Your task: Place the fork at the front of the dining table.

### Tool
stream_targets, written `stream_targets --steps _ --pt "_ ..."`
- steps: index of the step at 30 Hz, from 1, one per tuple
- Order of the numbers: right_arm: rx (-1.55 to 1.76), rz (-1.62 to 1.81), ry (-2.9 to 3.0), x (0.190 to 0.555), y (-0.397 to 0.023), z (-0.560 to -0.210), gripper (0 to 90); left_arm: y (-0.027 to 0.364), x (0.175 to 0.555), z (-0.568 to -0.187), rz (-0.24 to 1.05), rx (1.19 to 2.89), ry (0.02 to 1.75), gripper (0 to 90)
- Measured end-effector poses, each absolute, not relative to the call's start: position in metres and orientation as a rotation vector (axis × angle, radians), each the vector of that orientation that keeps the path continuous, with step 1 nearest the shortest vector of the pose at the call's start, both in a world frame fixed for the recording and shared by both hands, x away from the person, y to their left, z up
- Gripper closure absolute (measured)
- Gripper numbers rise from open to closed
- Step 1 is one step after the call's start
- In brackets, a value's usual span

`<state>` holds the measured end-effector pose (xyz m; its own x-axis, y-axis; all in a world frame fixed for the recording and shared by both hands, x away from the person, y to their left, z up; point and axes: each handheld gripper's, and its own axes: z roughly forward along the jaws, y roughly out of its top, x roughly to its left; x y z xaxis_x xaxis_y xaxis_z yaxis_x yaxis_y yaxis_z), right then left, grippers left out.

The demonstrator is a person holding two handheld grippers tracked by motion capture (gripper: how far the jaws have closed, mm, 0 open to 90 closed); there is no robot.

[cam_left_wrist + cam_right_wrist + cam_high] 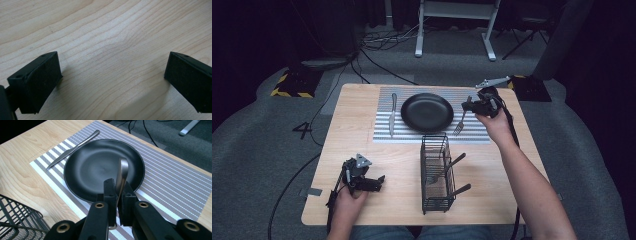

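I see the fork (pixel 460 122) clamped by its handle in my right gripper (pixel 119 195), tines hanging over the striped placemat (pixel 472 132) right of the black plate (pixel 427 112), toward the table's (pixel 357 145) far right corner. The wire caddy (pixel 435 172) near the front edge holds two utensils. My left gripper (pixel 374 183) rests spread wide and empty near the front left corner. The right gripper view shows the knife (pixel 72 148) beyond the plate.

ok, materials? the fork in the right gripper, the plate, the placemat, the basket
Fork: looks like brushed steel, a soft grey sheen on the handle.
Plate: black, semi-gloss, broad soft reflections; glazed ceramic or melamine, cannot tell.
Placemat: woven, probably vinyl, fine mesh texture in grey and white stripes.
Basket: black coated wire with a mesh floor.
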<state>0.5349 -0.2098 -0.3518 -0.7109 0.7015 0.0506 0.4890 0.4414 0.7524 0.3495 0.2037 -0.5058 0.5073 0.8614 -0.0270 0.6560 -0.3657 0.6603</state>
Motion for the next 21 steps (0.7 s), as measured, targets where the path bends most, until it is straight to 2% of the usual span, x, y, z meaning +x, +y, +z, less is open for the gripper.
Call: stream_targets --steps 21 --pt "1.054 1.113 2.49 0.547 -0.2 -0.371 85.8 0.203 0.349 -0.506 0.436 2.13 1.249 0.5"
